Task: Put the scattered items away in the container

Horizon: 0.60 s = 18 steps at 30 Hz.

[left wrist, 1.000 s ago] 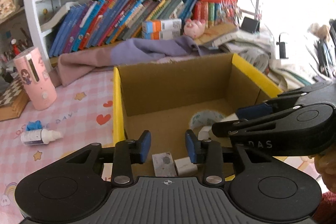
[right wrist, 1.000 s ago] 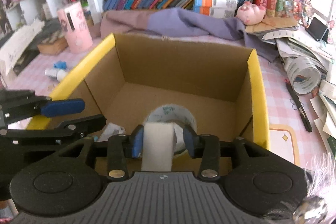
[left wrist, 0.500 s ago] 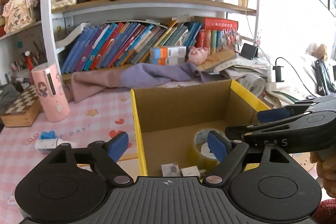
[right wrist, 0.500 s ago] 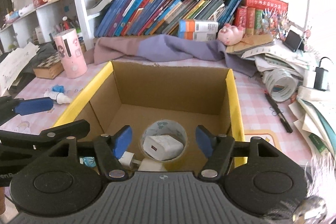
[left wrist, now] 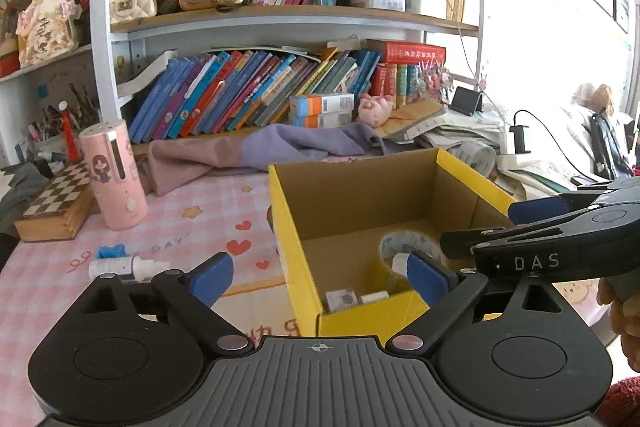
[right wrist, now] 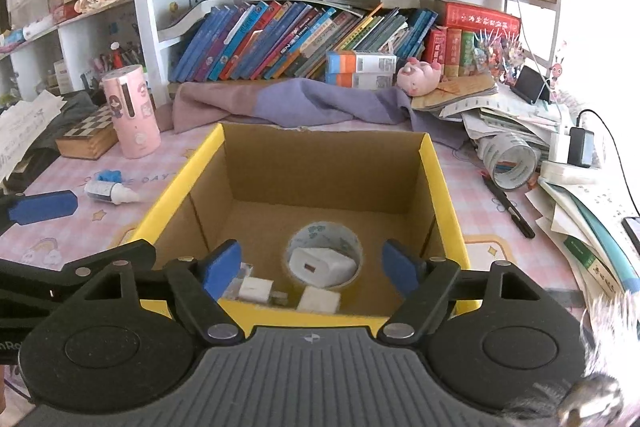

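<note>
We're looking past a white bookshelf (right wrist: 160, 27) packed with slanted books, and down onto the pink checked worktop (left wrist: 48, 291), where part of a printed word, "DAY", shows. On it stands the yellow-rimmed brown cardboard box (right wrist: 440, 187), open at the top. On its floor lies a clear roll of packing tape (right wrist: 324, 233), flat, with a white plug-in charger block (right wrist: 320, 265) sitting inside its ring. Near the front wall we spot two small white cubes (right wrist: 256, 289) side by side. Both tools hover at the near edge of the box. Our left tool (left wrist: 320, 275) has its blue pads spreading apart, nothing between them but the box's front corner behind. Our right tool (right wrist: 312, 267) is spreading too, empty, pads clear of the charger below; seen side-on from the left camera, its black arm reads "DAS". Out on the worktop to the left of the box lies a small white dropper bottle (right wrist: 110, 193) beside a blue scrap, near a pink cartoon-girl cylinder (left wrist: 114, 179).
</note>
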Each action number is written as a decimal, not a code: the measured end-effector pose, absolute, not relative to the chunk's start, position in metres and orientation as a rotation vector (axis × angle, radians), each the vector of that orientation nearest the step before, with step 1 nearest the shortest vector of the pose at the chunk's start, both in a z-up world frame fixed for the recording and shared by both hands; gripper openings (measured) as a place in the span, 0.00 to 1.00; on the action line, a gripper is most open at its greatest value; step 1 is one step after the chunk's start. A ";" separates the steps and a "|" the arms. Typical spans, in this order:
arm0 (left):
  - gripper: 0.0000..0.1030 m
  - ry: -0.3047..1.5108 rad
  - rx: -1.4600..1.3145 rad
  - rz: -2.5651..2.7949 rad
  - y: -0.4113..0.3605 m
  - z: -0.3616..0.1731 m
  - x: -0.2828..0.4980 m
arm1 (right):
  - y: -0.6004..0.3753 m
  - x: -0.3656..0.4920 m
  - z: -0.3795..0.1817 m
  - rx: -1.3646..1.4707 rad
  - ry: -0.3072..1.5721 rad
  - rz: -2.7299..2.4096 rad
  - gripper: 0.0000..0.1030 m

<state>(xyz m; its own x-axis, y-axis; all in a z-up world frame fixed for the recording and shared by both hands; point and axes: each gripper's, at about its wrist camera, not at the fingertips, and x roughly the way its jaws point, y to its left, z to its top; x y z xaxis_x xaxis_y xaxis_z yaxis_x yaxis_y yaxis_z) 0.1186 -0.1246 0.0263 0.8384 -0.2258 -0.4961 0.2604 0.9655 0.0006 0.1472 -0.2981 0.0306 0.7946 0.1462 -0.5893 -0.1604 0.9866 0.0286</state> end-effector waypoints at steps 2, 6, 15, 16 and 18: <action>0.93 0.518 0.071 -0.265 -0.119 0.026 0.112 | -0.293 0.139 0.031 -0.022 0.629 0.154 0.75; 0.93 0.519 0.068 -0.282 -0.106 0.028 0.098 | -0.281 0.119 0.033 -0.023 0.625 0.135 0.77; 0.93 0.528 0.071 -0.330 -0.083 0.027 0.071 | -0.259 0.078 0.032 -0.010 0.637 0.083 0.78; 0.93 0.528 0.072 -0.334 -0.081 0.027 0.069 | -0.256 0.074 0.031 -0.009 0.638 0.079 0.78; 0.93 0.528 0.074 -0.339 -0.076 0.027 0.063 | -0.251 0.067 0.031 -0.007 0.640 0.072 0.78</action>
